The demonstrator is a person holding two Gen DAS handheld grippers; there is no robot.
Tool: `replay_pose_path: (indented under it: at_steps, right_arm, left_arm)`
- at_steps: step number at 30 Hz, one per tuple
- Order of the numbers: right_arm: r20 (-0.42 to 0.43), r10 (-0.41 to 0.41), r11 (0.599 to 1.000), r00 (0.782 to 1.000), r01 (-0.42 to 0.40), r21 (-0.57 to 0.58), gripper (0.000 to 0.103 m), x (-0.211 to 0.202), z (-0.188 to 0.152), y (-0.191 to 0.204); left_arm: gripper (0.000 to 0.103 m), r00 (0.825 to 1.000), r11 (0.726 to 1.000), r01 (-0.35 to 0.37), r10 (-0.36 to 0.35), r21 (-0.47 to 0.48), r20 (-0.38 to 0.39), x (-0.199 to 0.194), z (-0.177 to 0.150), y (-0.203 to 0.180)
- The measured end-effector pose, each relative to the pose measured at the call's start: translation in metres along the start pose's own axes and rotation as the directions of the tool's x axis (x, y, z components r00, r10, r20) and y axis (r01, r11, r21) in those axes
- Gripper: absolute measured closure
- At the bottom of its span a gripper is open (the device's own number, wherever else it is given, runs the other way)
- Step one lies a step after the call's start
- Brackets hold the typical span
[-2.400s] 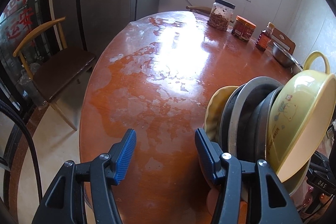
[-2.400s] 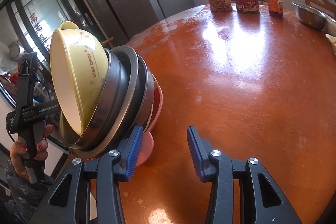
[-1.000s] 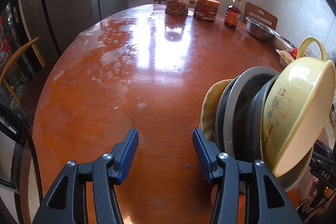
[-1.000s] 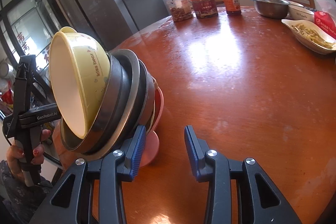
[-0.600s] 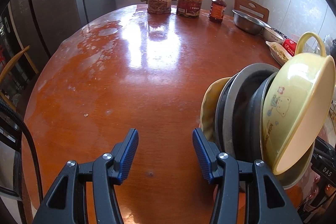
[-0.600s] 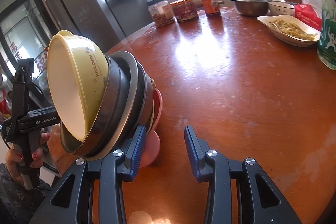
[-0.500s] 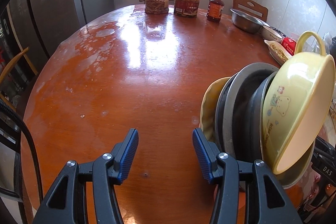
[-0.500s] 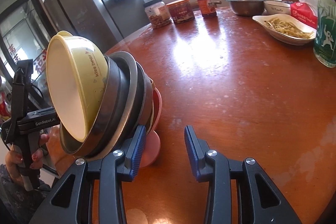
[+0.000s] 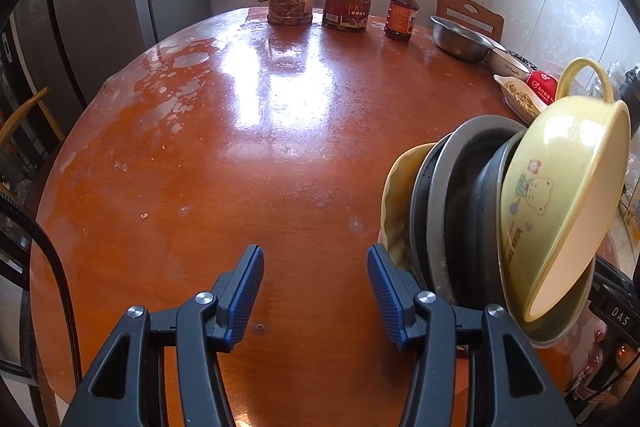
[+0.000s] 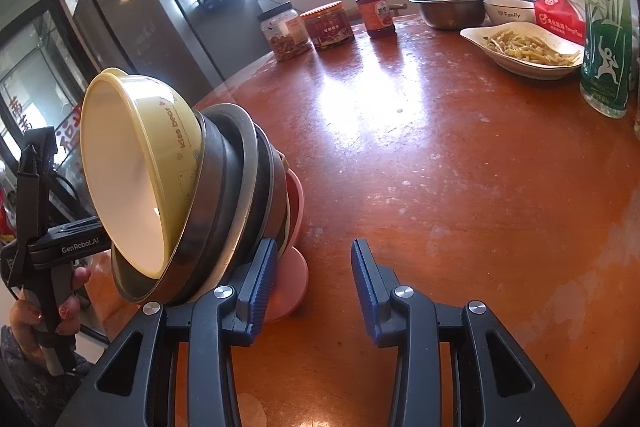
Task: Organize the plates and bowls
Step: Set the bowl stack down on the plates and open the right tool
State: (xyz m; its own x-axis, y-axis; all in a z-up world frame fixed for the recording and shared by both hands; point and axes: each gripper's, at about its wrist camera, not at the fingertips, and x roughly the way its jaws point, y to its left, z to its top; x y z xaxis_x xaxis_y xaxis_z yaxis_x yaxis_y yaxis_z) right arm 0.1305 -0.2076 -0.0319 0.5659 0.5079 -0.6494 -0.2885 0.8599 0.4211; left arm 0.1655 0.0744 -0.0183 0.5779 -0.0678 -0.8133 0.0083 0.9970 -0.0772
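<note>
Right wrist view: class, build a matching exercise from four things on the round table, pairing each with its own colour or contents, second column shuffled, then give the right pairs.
Column one:
1. bottle
2. metal bowl
3. shallow dish
4. clear jar

Column two:
A. black lid, brown snacks inside
B. white, holding pale strips of food
C. bare steel, no food visible inside
D. orange cap, red label

Pairs: 1-D, 2-C, 3-B, 4-A

Wrist views flank shared bowl stack [image 9: 500,219] — downward, close
</note>
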Motion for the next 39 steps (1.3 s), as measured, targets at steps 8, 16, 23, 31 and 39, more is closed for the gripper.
replay_pose_path:
  at_steps: [8, 16, 23, 31, 39]
  right_arm:
    - [0.014, -0.03, 1.0, 0.999, 0.03, 0.01, 0.057, -0.005, -0.001, 0.0]
    - [0.033, -0.063, 0.998, 0.997, 0.063, -0.005, 0.048, -0.018, -0.005, 0.006]
    - [0.058, -0.107, 0.993, 0.993, 0.11, -0.045, 0.042, -0.033, -0.013, 0.014]
    - [0.133, -0.106, 0.989, 0.985, 0.119, -0.09, 0.031, -0.069, -0.031, 0.038]
    - [0.125, -0.128, 0.979, 0.984, 0.145, -0.14, 0.028, -0.074, -0.066, 0.062]
  left_arm:
    - [0.048, 1.0, 1.0, 0.001, -0.001, -0.013, 0.001, -0.002, -0.007, 0.007]
    - [0.047, 1.0, 1.0, -0.007, 0.008, -0.029, 0.026, -0.015, -0.016, 0.015]
    - [0.046, 0.998, 0.999, -0.005, 0.006, -0.032, 0.054, -0.032, -0.03, 0.016]
    - [0.043, 0.997, 1.0, -0.025, 0.026, -0.013, 0.077, -0.056, -0.063, 0.003]
    - [0.038, 0.995, 0.999, -0.01, 0.013, -0.03, 0.103, -0.075, -0.096, -0.017]
